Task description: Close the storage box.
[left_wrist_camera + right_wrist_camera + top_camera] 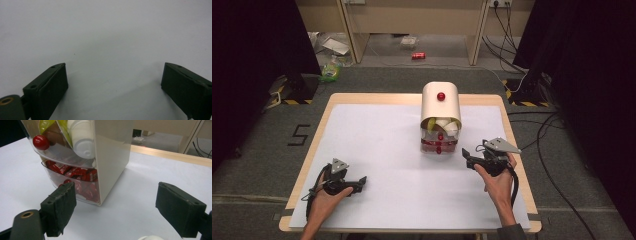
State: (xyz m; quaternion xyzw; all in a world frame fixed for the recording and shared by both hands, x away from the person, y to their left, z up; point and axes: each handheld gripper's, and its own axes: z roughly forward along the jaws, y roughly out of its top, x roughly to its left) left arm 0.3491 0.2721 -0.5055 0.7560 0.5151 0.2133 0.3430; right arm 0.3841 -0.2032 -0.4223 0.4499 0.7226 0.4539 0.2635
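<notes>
Progress looks near done or between steps: cream drawer box (440,116) sits mid-table with red-knob drawers (65,157) pushed nearly in and stocked, right gripper (475,156) just beside it with jaws wide and empty, left gripper (358,183) parked well apart, also open.

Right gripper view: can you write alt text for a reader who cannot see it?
The right tool stands open and empty beside a cream two-drawer cabinet on the white table cover. Its clear upper drawer, with a red knob, holds a white bottle; the lower drawer holds red sachets.
</notes>
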